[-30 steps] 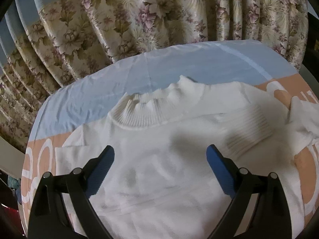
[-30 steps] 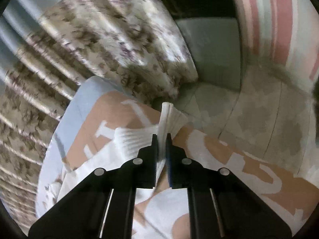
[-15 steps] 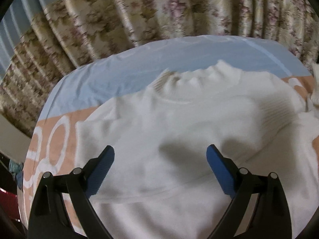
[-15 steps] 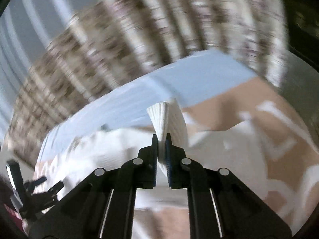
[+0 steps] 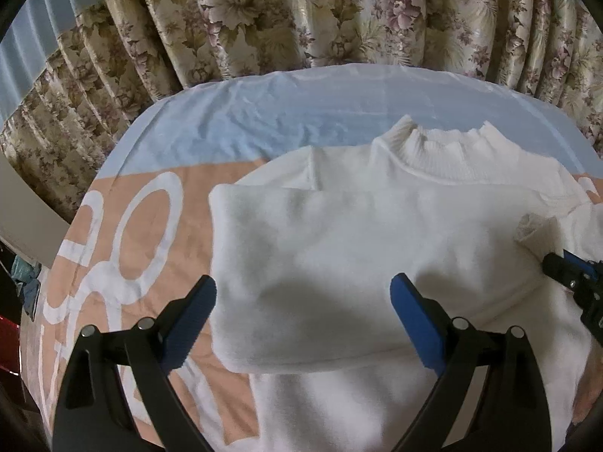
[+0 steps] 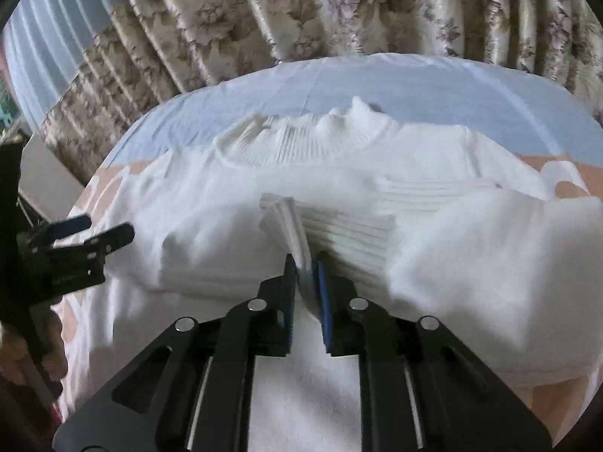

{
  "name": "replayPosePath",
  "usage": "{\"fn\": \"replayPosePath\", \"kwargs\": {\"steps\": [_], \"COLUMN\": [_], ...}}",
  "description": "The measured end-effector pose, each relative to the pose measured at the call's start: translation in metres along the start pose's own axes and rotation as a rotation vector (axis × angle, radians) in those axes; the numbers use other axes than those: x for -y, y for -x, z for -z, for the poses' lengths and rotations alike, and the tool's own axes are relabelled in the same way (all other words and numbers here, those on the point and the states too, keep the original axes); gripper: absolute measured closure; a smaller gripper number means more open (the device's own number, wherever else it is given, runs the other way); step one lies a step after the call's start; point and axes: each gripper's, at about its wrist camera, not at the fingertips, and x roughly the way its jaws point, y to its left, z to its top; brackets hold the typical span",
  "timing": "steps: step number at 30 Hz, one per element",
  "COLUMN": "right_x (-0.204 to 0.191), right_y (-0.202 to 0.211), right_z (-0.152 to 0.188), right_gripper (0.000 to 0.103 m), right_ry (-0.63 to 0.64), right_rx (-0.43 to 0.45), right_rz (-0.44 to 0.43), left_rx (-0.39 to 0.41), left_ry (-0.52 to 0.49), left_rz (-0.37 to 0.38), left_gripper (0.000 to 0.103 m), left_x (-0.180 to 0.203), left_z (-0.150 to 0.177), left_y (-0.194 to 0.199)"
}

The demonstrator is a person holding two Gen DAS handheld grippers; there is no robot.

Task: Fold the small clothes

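Observation:
A small white sweater [image 5: 361, 248] with a ribbed high collar [image 5: 441, 150] lies flat on the bed; it also shows in the right wrist view [image 6: 377, 173]. Its left sleeve [image 5: 264, 248] is folded across the chest. My left gripper [image 5: 303, 303] is open and empty, hovering over the folded left side. My right gripper [image 6: 306, 267] is shut on the ribbed cuff [image 6: 297, 226] of the right sleeve, holding it over the sweater's chest. The right gripper also shows at the right edge of the left wrist view [image 5: 565, 267], and the left gripper in the right wrist view [image 6: 75, 241].
The bed sheet [image 5: 264, 113] is pale blue at the far side and orange with white letters [image 5: 143, 233] nearer. Floral curtains [image 5: 301, 15] hang close behind the bed's far edge. The bed's left edge drops off by a dark gap [image 5: 15, 293].
My right gripper swung the sleeve cuff from the bed's right side in over the sweater's chest. My left gripper shifted left, staying open.

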Motion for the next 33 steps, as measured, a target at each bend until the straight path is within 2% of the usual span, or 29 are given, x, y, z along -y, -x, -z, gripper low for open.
{"fn": "replayPosePath", "kwargs": {"steps": [3, 4, 6, 8, 11, 16, 18, 21, 24, 25, 27, 30, 33], "right_x": [-0.002, -0.004, -0.003, 0.006, 0.043, 0.102, 0.114, 0.131, 0.144, 0.148, 0.155, 0.164, 0.170], "right_y": [0.008, 0.011, 0.022, 0.035, 0.054, 0.078, 0.084, 0.095, 0.100, 0.100, 0.099, 0.101, 0.102], "right_z": [0.003, 0.004, 0.006, 0.005, 0.002, 0.003, 0.004, 0.007, 0.011, 0.012, 0.014, 0.018, 0.019], "right_gripper": [0.065, 0.061, 0.057, 0.054, 0.050, 0.050, 0.050, 0.050, 0.050, 0.050, 0.050, 0.050, 0.050], "right_ry": [0.036, 0.048, 0.072, 0.056, -0.055, -0.190, -0.218, -0.253, -0.289, -0.300, -0.326, -0.360, -0.386], "right_rx": [-0.020, -0.027, -0.024, 0.009, 0.062, 0.104, 0.119, 0.144, 0.159, 0.157, 0.159, 0.157, 0.154], "right_rz": [-0.037, -0.052, -0.059, -0.024, 0.039, 0.164, 0.181, 0.198, 0.203, 0.200, 0.196, 0.190, 0.182], "left_rx": [0.001, 0.002, 0.003, -0.005, -0.020, -0.029, -0.042, -0.052, -0.036, -0.021, -0.022, -0.004, 0.040], "left_ry": [0.003, 0.002, -0.005, -0.017, -0.045, -0.107, -0.125, -0.163, -0.231, -0.259, -0.282, -0.296, -0.259], "left_rz": [0.029, 0.051, 0.088, 0.144, 0.248, 0.309, 0.353, 0.378, 0.341, 0.327, 0.367, 0.372, 0.366], "left_gripper": [0.009, 0.009, 0.009, 0.009, 0.009, 0.009, 0.011, 0.041, 0.049, 0.060, 0.080, 0.084, 0.085], "left_x": [0.008, 0.013, 0.022, 0.037, 0.067, 0.115, 0.130, 0.147, 0.165, 0.170, 0.176, 0.177, 0.160], "left_z": [-0.002, -0.003, -0.005, -0.008, -0.014, -0.020, -0.019, -0.014, -0.009, -0.007, -0.007, -0.007, -0.014], "left_y": [0.001, 0.002, 0.004, 0.005, 0.006, -0.003, -0.005, -0.005, -0.003, 0.000, 0.003, 0.005, 0.012]}}
